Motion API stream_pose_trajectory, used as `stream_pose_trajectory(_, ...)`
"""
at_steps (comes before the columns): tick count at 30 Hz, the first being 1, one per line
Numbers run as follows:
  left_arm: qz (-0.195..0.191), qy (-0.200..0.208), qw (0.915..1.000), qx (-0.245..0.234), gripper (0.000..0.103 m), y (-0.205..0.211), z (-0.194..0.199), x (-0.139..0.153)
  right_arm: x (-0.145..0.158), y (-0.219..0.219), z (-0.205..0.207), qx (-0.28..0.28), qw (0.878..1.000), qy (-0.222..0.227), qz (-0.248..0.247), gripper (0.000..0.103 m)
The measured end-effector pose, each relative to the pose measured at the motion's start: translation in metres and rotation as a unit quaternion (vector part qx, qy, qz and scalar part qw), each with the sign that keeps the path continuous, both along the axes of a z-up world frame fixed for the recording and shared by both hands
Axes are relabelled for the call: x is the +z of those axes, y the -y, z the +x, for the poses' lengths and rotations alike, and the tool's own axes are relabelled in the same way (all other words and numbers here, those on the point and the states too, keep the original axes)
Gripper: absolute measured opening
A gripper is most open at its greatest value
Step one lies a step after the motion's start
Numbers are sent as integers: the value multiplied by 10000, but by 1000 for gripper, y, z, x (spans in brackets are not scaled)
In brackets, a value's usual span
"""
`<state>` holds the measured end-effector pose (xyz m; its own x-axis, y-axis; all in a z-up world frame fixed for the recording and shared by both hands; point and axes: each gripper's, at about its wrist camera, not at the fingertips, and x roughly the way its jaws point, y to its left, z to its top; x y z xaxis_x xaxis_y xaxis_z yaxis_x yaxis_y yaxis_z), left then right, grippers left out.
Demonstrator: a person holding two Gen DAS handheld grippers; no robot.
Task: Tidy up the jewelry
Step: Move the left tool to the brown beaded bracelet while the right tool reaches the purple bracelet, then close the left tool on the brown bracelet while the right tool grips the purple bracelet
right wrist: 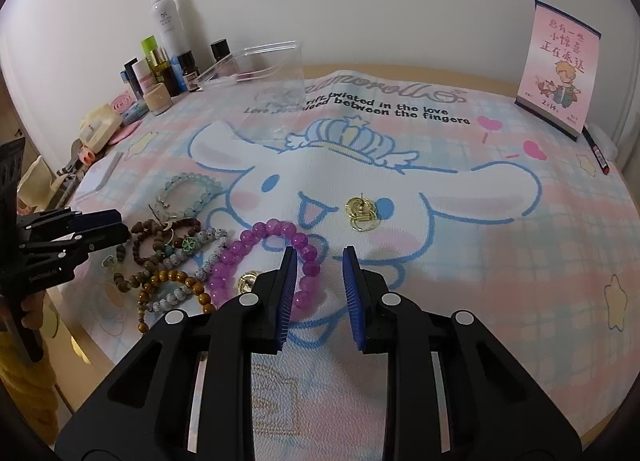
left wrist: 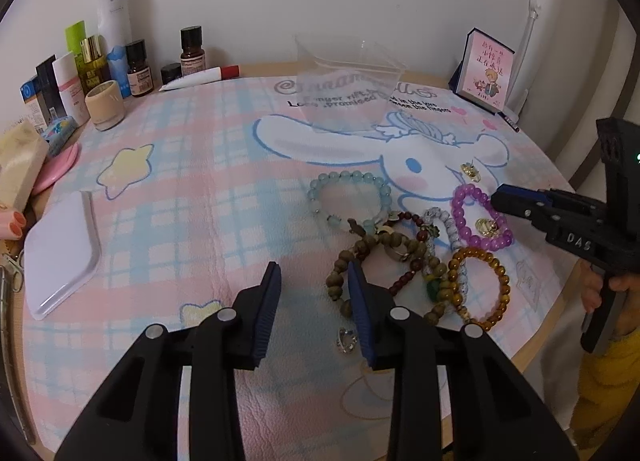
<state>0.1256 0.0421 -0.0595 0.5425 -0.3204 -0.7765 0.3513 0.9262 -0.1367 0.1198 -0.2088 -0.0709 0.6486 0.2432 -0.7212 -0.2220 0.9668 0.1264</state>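
A pile of bead bracelets lies on the cartoon mat: a pale green one [left wrist: 347,196], a purple one [left wrist: 480,218] [right wrist: 267,261], an amber one [left wrist: 480,287] and brown wooden ones [left wrist: 384,261]. Gold earrings [right wrist: 362,211] lie on the rabbit's face. A clear plastic box [left wrist: 352,73] [right wrist: 256,65] stands at the back. My left gripper [left wrist: 314,285] is open and empty, just left of the pile. My right gripper [right wrist: 320,273] is open and empty, its left finger beside the purple bracelet.
Bottles and cosmetics [left wrist: 100,57] crowd the back left corner. A white tray [left wrist: 60,257] lies at the mat's left. A small calendar [right wrist: 556,73] stands at the back right with a pen [right wrist: 596,153] beside it. The table's edge runs near the right gripper [left wrist: 520,201].
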Motion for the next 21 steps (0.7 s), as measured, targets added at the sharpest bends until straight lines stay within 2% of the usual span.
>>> stream_pose_trajectory(4, 158, 0, 9999, -62, 34, 6, 3, -2, -6, -4, 5, -15, 9999, -108, -113, 22)
stream_pose_trajectory(7, 490, 58, 9987, -120, 34, 15, 1, -4, -6, -4, 5, -33, 9999, -103, -105, 20)
stream_pose_trajectory(12, 946, 164, 9953, -153, 32, 25, -2, -6, -7, -8, 6, -46, 9996, -56, -267, 11)
stream_pose_trajectory(14, 995, 163, 9947, -201, 28, 28, -2, -5, -7, -10, 6, -45, 9995, -22, -328, 10)
stream_pose_trajectory(16, 984, 162, 9947, -245, 18, 30, -2, -5, -7, -12, 5, -52, 9992, 37, -391, 10)
stream_pose_trajectory(18, 1016, 207, 9942, -280, 14, 32, -4, -6, -7, -13, 4, -45, 9990, 90, -428, 9)
stream_pose_trajectory(21, 866, 160, 9959, -195, 9, 28, -2, -5, -7, -12, 2, -53, 9991, 135, -399, 9)
